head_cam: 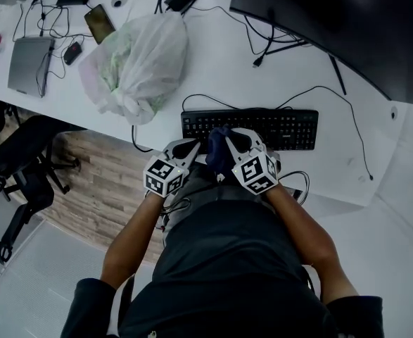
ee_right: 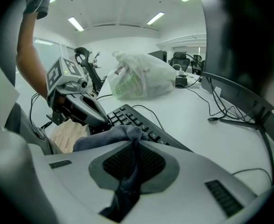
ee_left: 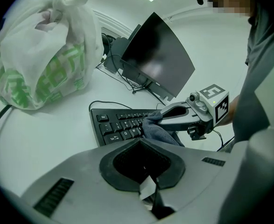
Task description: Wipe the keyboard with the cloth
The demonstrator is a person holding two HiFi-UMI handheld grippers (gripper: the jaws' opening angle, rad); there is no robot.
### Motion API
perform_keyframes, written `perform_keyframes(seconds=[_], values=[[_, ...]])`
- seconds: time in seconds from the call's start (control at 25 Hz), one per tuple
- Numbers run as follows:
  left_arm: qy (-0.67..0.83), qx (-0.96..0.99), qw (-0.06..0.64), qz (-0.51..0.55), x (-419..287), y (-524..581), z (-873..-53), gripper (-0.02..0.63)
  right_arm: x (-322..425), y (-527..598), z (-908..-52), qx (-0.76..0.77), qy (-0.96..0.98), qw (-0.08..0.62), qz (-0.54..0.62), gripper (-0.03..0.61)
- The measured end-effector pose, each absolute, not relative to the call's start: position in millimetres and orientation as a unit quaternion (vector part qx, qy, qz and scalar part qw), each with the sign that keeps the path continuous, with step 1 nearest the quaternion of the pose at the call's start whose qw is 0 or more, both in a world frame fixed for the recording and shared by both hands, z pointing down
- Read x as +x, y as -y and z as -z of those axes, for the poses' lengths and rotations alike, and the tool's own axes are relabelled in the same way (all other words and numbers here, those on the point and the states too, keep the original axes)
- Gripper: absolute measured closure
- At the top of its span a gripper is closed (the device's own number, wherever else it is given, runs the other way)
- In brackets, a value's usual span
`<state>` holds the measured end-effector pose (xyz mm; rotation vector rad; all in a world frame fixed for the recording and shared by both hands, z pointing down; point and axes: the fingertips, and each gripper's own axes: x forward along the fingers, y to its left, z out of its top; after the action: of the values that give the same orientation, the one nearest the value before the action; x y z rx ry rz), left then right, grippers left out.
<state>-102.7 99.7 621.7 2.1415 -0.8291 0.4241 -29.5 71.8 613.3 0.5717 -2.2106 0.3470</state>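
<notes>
A black keyboard [head_cam: 262, 127] lies near the front edge of the white desk [head_cam: 220, 69]. My right gripper [head_cam: 227, 139] is shut on a dark blue cloth [head_cam: 217, 153], which bunches at the keyboard's left half. In the right gripper view the cloth [ee_right: 104, 136] is pinched in the jaws and drapes over the keys [ee_right: 141, 120]. My left gripper [head_cam: 191, 146] sits just left of the cloth, at the keyboard's front left corner. Its jaws look shut with nothing held in the left gripper view [ee_left: 143, 143]. There the right gripper [ee_left: 159, 120] presses the cloth [ee_left: 156, 130] onto the keyboard [ee_left: 115, 125].
A knotted white plastic bag [head_cam: 139, 58] stands behind the keyboard's left end. A dark monitor [head_cam: 333, 20] is at the back right, with cables [head_cam: 333, 94] trailing across the desk. A laptop [head_cam: 29, 62] and phone [head_cam: 99, 23] lie far left. An office chair [head_cam: 23, 167] stands below the desk edge.
</notes>
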Motion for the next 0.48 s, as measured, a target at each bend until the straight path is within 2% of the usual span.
perform_keyframes(seconds=[0.48], values=[[0.332,0.841,0.398,-0.152,-109.6,-104.5,-622.5,0.609,-22.7,-62.2,-607.9,0.239,0.868,0.417,-0.125,0.541]])
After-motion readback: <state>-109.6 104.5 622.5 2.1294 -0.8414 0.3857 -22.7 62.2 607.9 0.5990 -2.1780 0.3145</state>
